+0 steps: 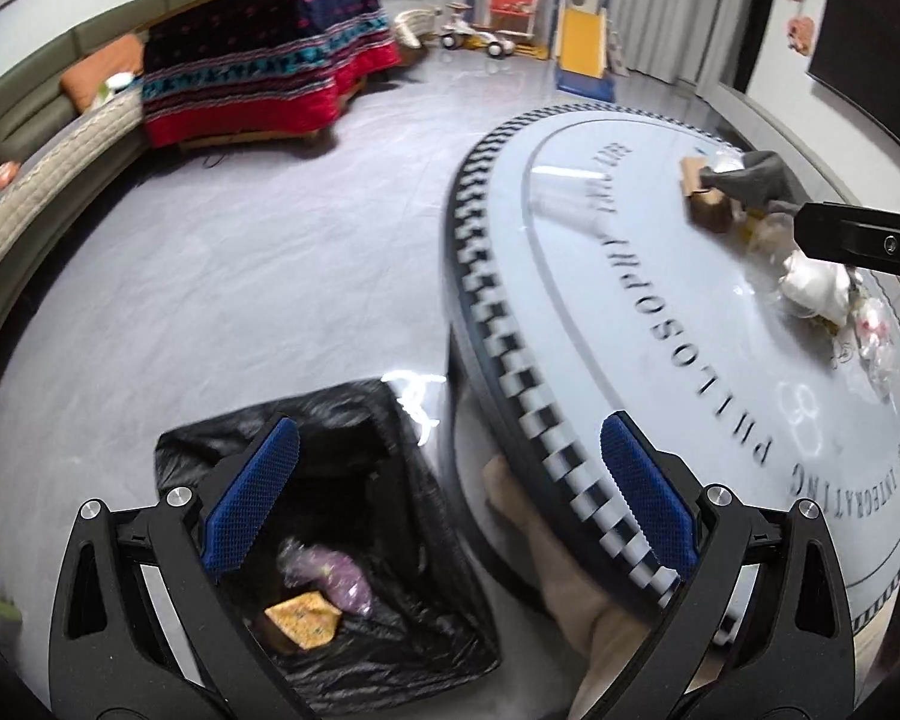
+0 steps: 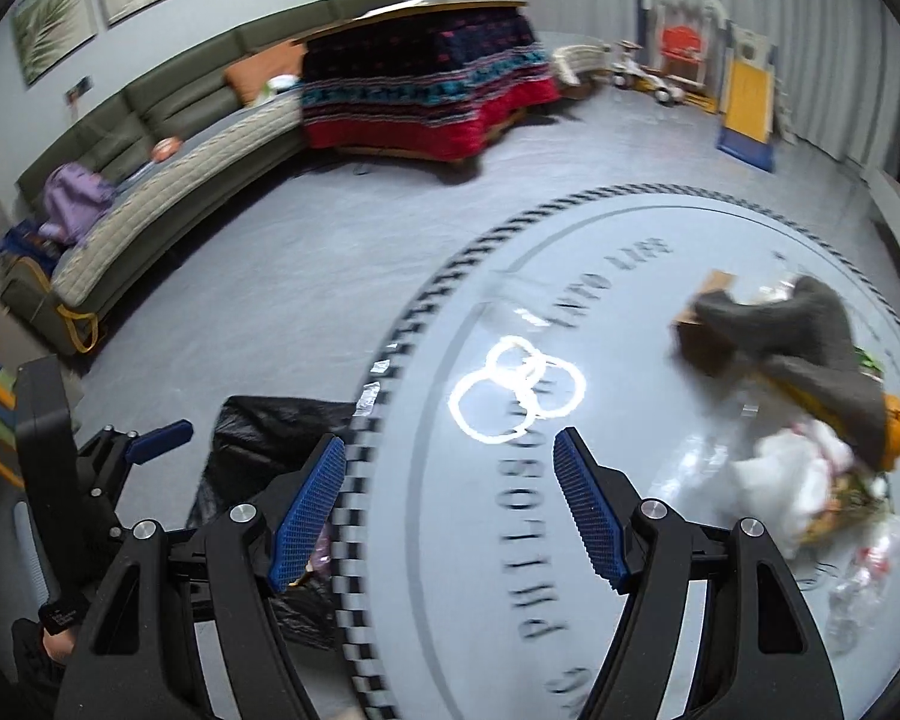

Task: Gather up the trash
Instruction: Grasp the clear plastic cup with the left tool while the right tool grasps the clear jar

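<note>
A black trash bag (image 1: pixel 354 546) stands open on the floor beside a round grey table (image 1: pixel 660 312); inside lie a purple wrapper (image 1: pixel 330 576) and a yellow scrap (image 1: pixel 303 621). My left gripper (image 1: pixel 444 498) is open and empty, above the bag and the table's edge. My right gripper (image 2: pixel 450 510) is open and empty over the table's rim (image 2: pixel 366 480). A trash pile sits on the table's far right: a grey cloth (image 2: pixel 810 348), a brown box (image 2: pixel 702 336), white crumpled paper (image 2: pixel 786 480), an orange piece (image 2: pixel 897 432), clear plastic (image 2: pixel 864 576). The bag (image 2: pixel 258 444) shows left of the table.
A curved sofa (image 2: pixel 150 180) runs along the left wall. A low table under a red and black blanket (image 2: pixel 426 96) stands behind, with toys and a small slide (image 2: pixel 744 108) at the back. Grey floor (image 1: pixel 240 276) lies between them.
</note>
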Motion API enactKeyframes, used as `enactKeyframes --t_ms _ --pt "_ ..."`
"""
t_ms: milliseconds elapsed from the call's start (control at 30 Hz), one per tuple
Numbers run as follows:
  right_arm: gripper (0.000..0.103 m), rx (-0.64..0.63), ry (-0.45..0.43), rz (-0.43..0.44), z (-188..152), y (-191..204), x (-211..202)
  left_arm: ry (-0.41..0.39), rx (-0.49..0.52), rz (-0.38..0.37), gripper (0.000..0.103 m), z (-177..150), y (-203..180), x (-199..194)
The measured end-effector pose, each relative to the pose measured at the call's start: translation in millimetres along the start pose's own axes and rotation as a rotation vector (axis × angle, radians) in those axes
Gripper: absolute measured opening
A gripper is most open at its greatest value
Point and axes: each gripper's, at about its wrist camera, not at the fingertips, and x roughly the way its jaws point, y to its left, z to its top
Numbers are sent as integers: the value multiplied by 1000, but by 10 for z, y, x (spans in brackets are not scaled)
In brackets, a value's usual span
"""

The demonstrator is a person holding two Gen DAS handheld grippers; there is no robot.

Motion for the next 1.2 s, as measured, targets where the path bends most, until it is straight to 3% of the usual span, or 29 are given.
enactKeyframes --t_ms 200,433,500,733,900,1067,1200 --pt "73 123 20 -116 104 -694 36 19 47 -54 97 358 -356 257" --pt "73 244 95 -113 140 -1193 268 42 99 -72 97 656 -591 552" --pt "78 277 117 -118 125 -1289 342 48 102 -78 97 683 -594 596" --pt "83 266 132 -168 209 -1235 484 70 103 -72 97 771 -560 837" --pt "86 213 166 -287 241 -1191 616 88 112 -77 97 967 -560 1087" --pt "86 203 182 -312 260 -1264 655 97 140 -68 97 1212 -658 1350" --pt "86 254 159 -269 259 -1381 554 107 123 -89 97 1346 -726 1561"
